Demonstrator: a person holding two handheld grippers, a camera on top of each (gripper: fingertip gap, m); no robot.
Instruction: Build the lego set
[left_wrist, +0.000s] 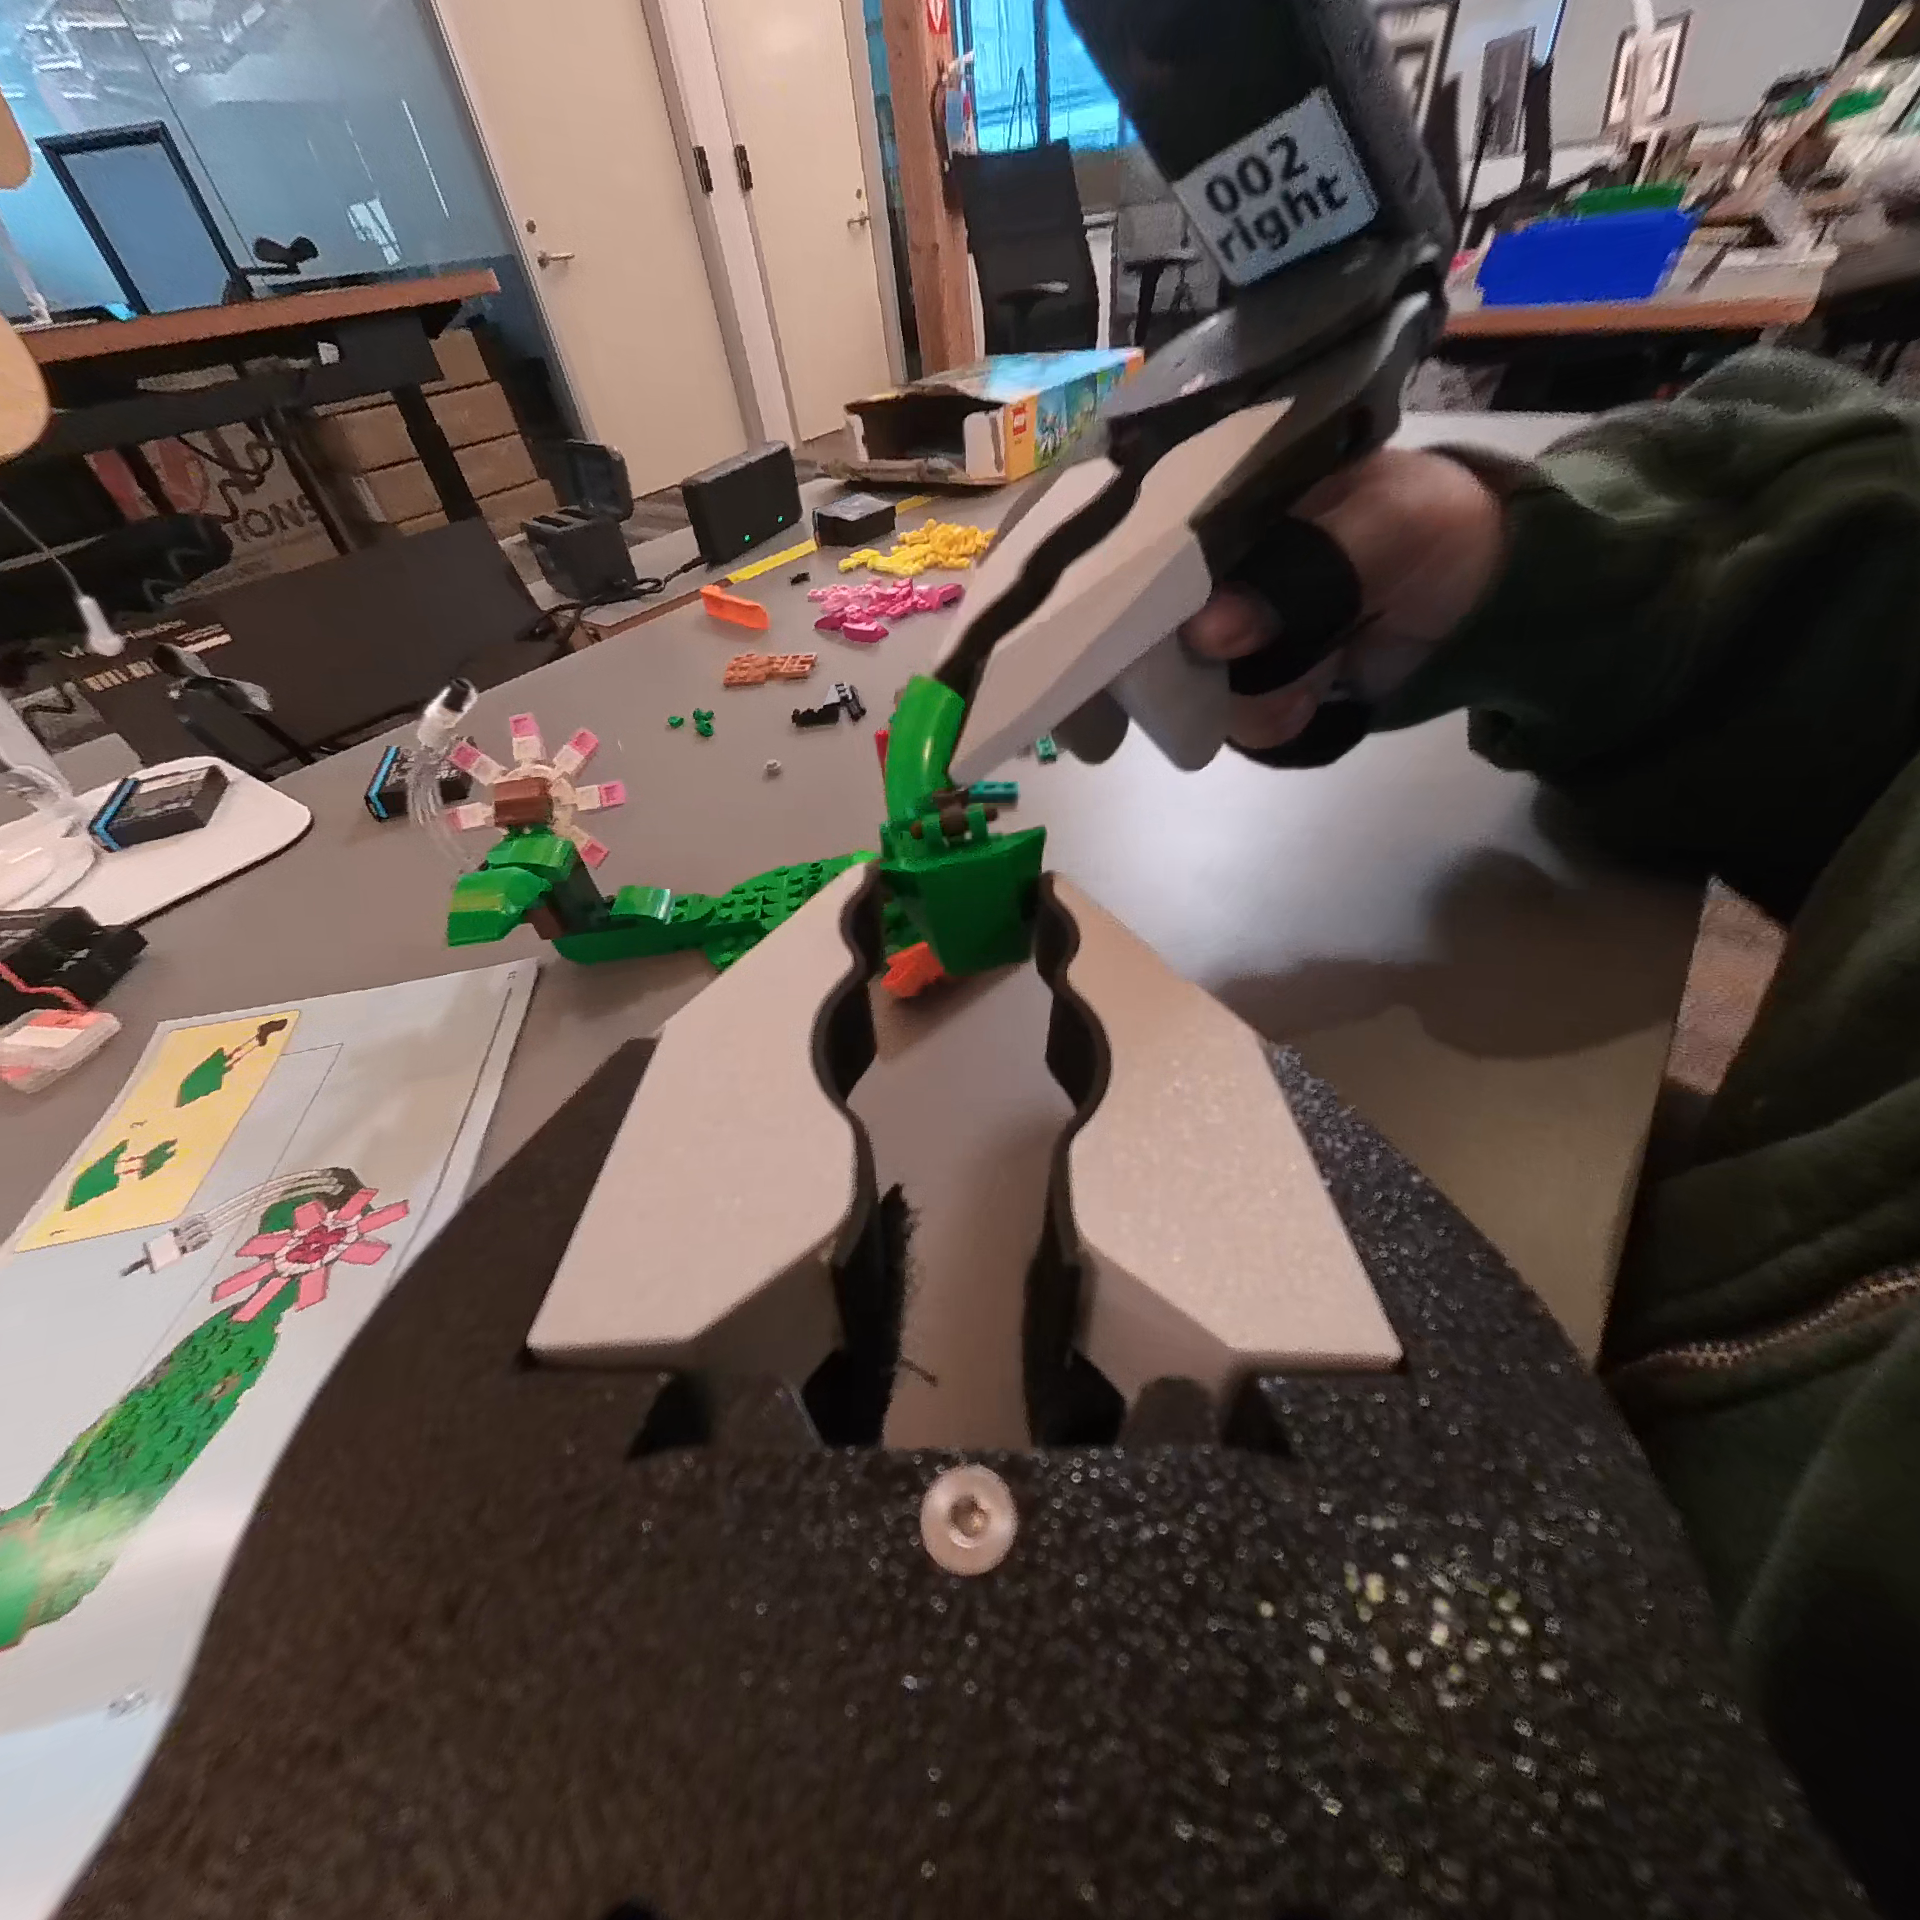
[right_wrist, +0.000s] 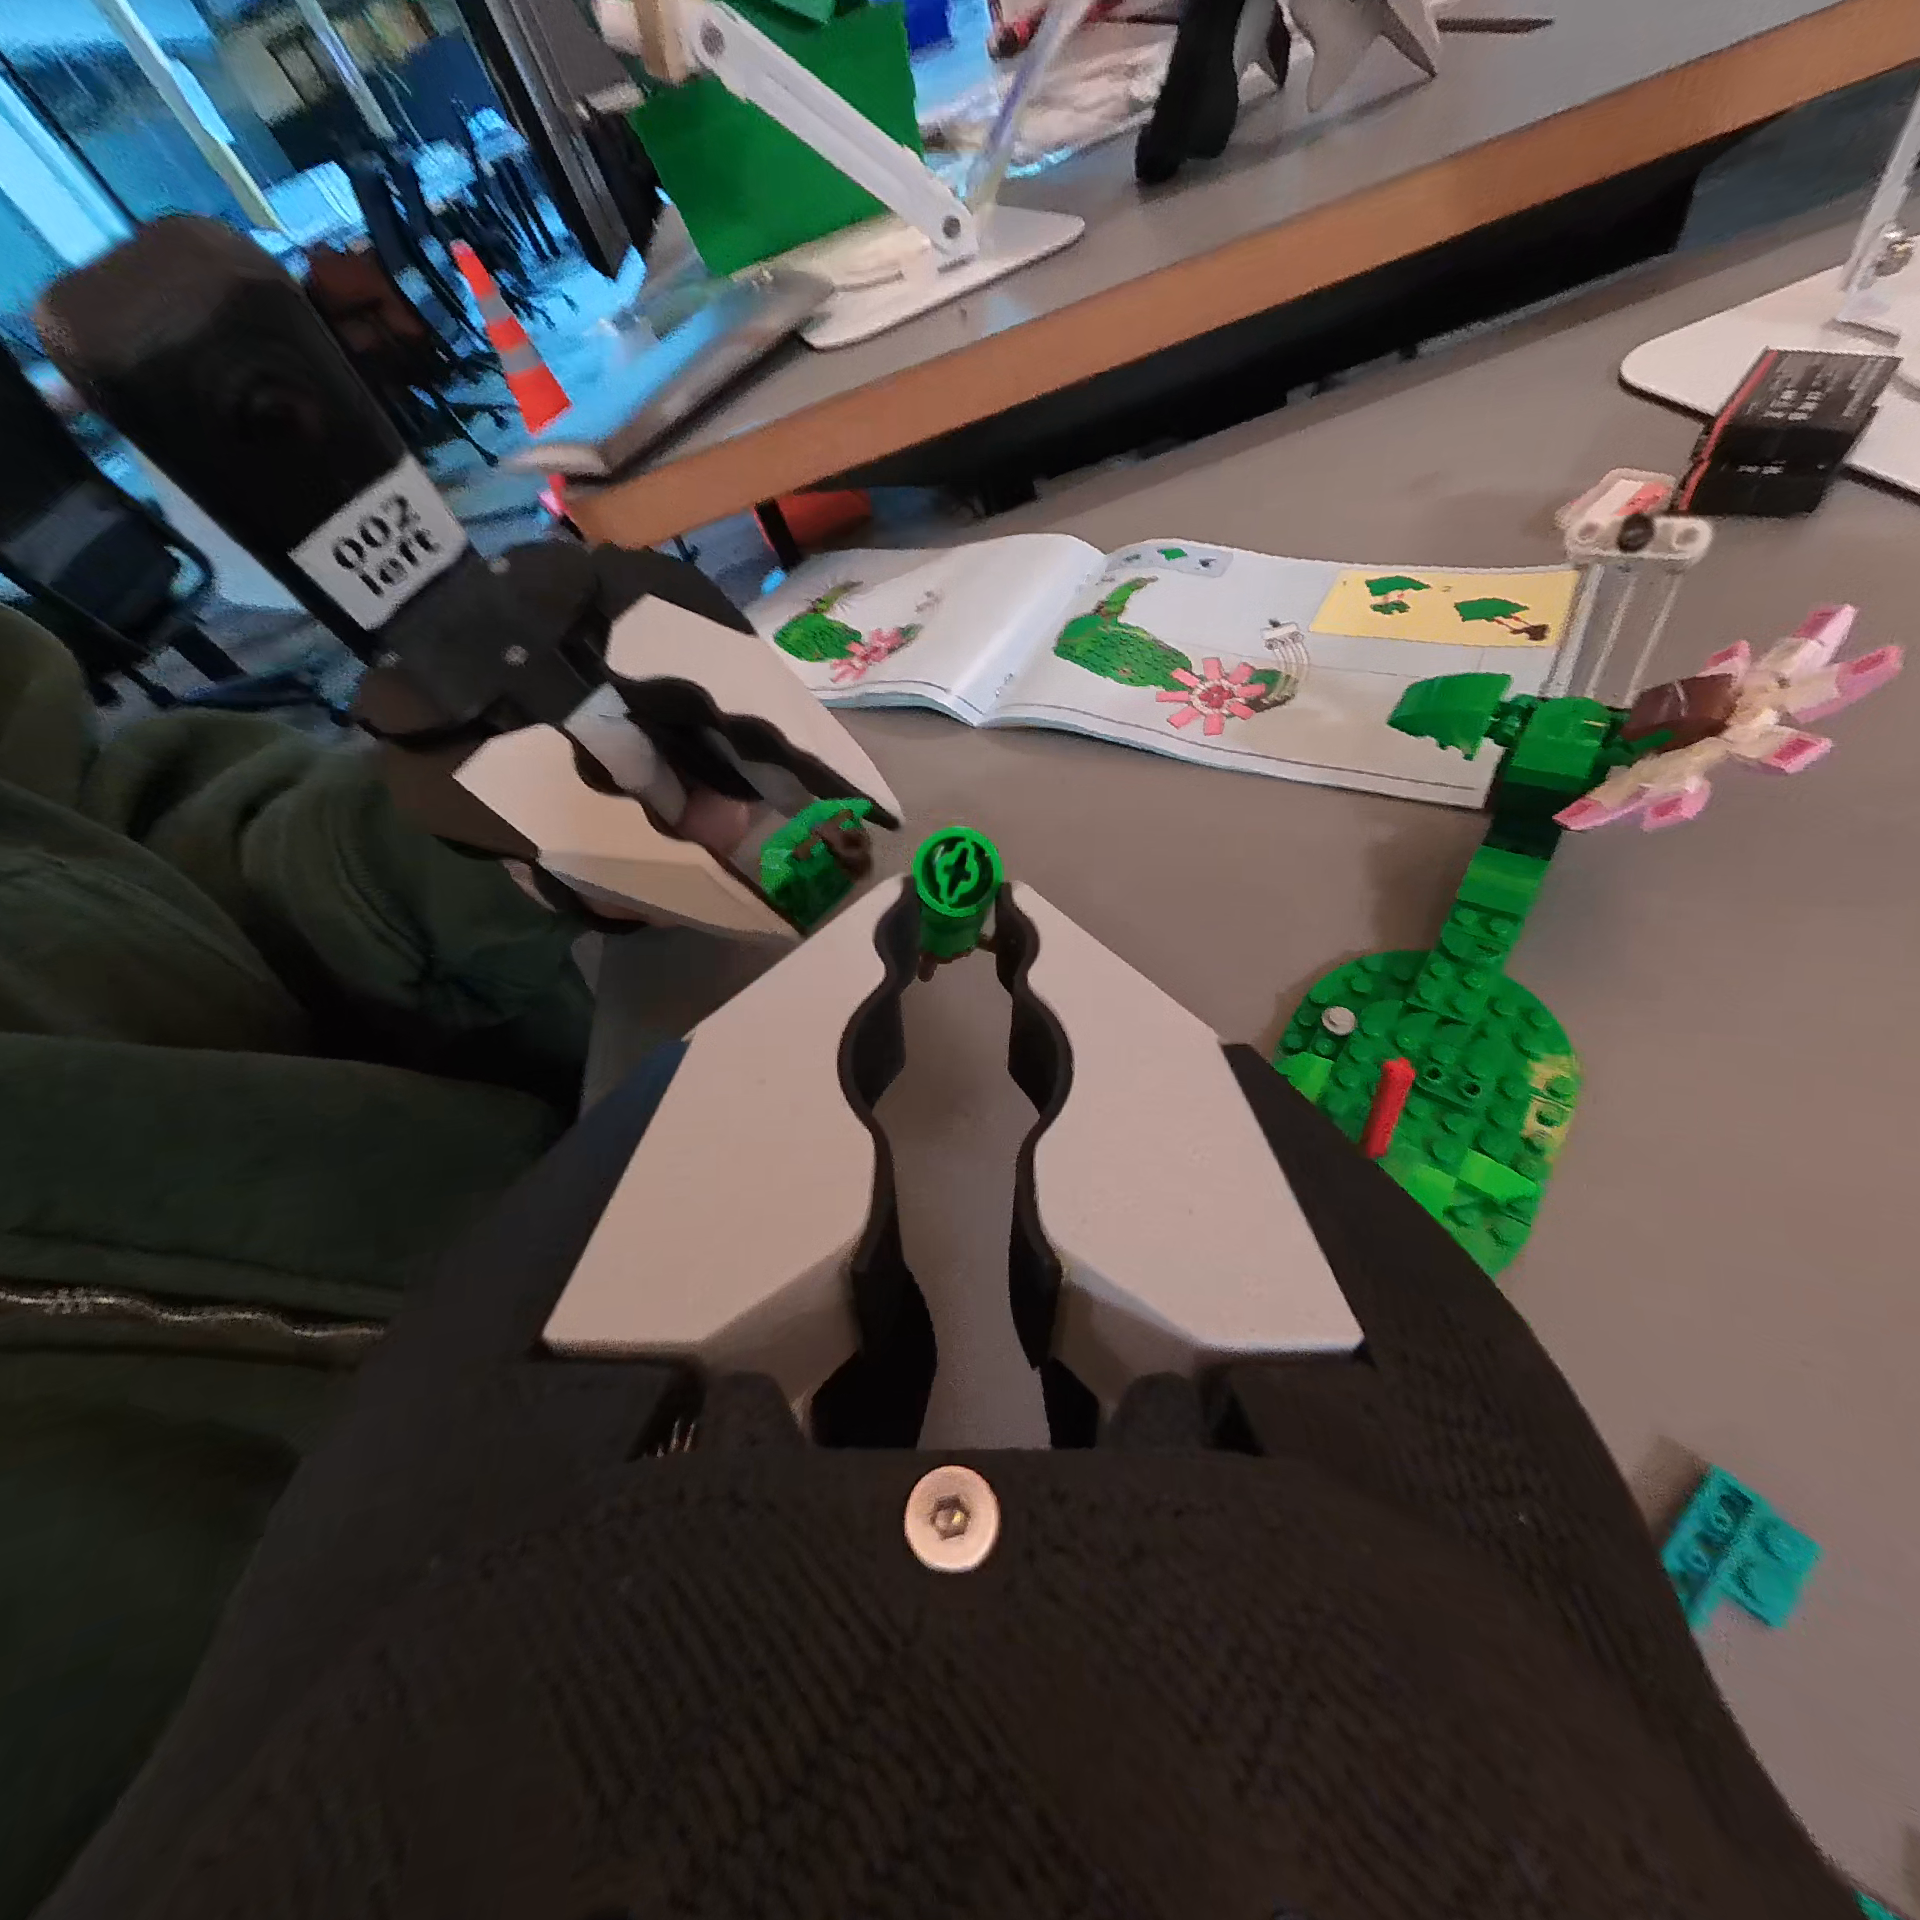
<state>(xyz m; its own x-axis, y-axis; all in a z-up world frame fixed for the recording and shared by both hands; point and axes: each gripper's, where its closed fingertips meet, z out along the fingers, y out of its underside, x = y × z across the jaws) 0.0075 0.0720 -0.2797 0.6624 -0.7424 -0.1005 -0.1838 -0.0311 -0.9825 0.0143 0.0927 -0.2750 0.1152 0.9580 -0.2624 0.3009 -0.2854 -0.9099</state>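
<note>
My left gripper (left_wrist: 956, 891) is shut on a small green lego sub-assembly (left_wrist: 971, 914) with an orange piece at its base, held just above the grey table. My right gripper (left_wrist: 943, 717) comes in from the upper right, shut on a curved green piece (left_wrist: 920, 748) whose lower end meets the top of that sub-assembly. In the right wrist view my right gripper (right_wrist: 954, 906) pinches the curved piece (right_wrist: 956, 868), round end toward the camera, and the left gripper (right_wrist: 847, 878) holds the sub-assembly (right_wrist: 805, 868) close beside it. The green base build (left_wrist: 727, 914) with a pink flower (left_wrist: 540, 790) lies behind.
An open instruction booklet (left_wrist: 260, 1195) lies front left. Yellow (left_wrist: 935, 545), pink (left_wrist: 883, 608) and orange (left_wrist: 732, 608) loose pieces and a lego box (left_wrist: 997, 416) sit farther back. Teal pieces (right_wrist: 1735, 1548) lie by the right gripper. The green base (right_wrist: 1444, 1049) is to its right. The tips of both grippers are at nearly the same place.
</note>
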